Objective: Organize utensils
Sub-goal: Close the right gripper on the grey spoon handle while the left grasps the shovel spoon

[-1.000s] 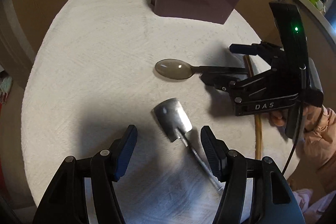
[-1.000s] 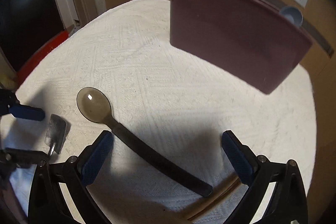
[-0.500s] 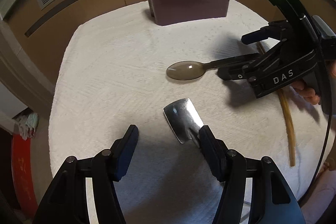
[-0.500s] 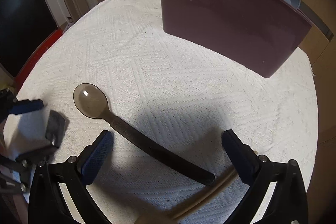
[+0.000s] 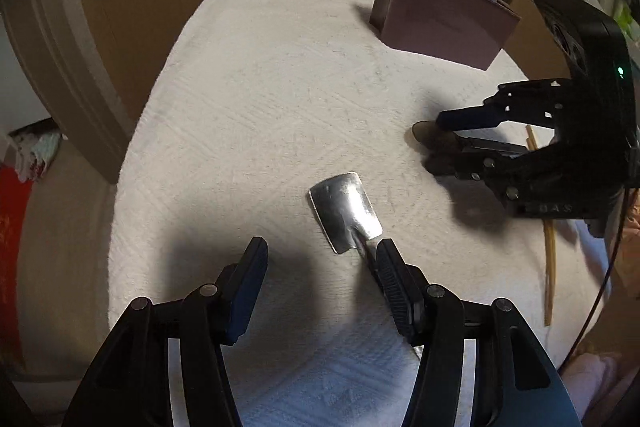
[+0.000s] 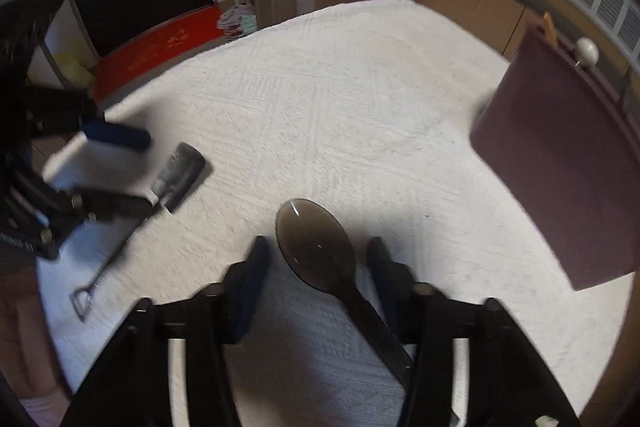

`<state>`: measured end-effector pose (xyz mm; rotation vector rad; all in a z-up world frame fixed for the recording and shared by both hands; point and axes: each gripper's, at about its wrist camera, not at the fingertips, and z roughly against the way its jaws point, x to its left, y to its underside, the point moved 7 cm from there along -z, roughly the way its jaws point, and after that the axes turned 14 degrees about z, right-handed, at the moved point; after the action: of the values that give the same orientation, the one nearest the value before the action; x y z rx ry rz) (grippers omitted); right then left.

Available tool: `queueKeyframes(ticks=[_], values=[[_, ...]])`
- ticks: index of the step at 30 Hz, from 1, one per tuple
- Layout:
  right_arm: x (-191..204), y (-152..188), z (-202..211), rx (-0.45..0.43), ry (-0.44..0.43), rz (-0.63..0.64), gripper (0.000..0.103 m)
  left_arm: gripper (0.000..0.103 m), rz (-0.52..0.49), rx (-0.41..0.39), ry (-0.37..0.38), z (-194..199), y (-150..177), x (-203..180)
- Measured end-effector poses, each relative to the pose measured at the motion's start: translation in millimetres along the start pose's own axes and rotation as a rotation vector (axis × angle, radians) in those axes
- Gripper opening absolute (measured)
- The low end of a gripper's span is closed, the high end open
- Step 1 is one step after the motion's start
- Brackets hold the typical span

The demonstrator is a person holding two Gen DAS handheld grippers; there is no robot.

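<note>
A small metal shovel-shaped spatula (image 5: 345, 211) lies on the white cloth; its handle runs back beside my left gripper's right finger. My left gripper (image 5: 320, 267) is open, low over the cloth, with the handle at its right edge. A dark translucent spoon (image 6: 316, 247) lies between the fingers of my right gripper (image 6: 316, 267), which is open around its neck. The right gripper also shows in the left wrist view (image 5: 460, 139), over the spoon. The spatula shows in the right wrist view (image 6: 178, 175) too.
A maroon utensil holder (image 5: 440, 19) with several utensils in it stands at the far side of the white cloth (image 5: 260, 107). A wooden chopstick (image 5: 550, 247) lies at the right. Wooden cabinets surround the table; a red mat (image 6: 160, 51) lies on the floor.
My right gripper has moved forward along the spoon, so that its bowl now lies between the fingers. My left gripper has shifted left; the spatula handle now sits by its right finger.
</note>
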<state>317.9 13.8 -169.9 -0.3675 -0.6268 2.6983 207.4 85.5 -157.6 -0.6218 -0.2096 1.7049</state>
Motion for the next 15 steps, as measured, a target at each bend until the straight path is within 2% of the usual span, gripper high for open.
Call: queueKeyframes(ticks=[3, 5, 8, 13, 15], values=[[-13.5, 0.0, 3.6, -0.001, 0.062, -0.055, 0.034, 0.057, -0.007, 0.007, 0.007, -3.8, -0.4, -11.1], [-27.5, 6.6, 8.8, -0.005, 0.096, -0.123, 0.034, 0.053, -0.024, 0.015, 0.023, -7.0, 0.0, -21.7], [-43.7, 18.6, 26.2, -0.047, 0.119, -0.246, 0.034, 0.047, -0.040, 0.010, 0.027, -12.8, -4.4, -35.0], [-64.2, 41.5, 48.5, -0.092, 0.126, -0.401, 0.034, 0.039, -0.055, 0.018, 0.095, -27.8, -15.3, -66.0], [-65.5, 49.9, 49.6, -0.082, 0.142, -0.407, 0.035, 0.039, -0.114, 0.000, 0.059, -32.0, -16.1, -75.3]])
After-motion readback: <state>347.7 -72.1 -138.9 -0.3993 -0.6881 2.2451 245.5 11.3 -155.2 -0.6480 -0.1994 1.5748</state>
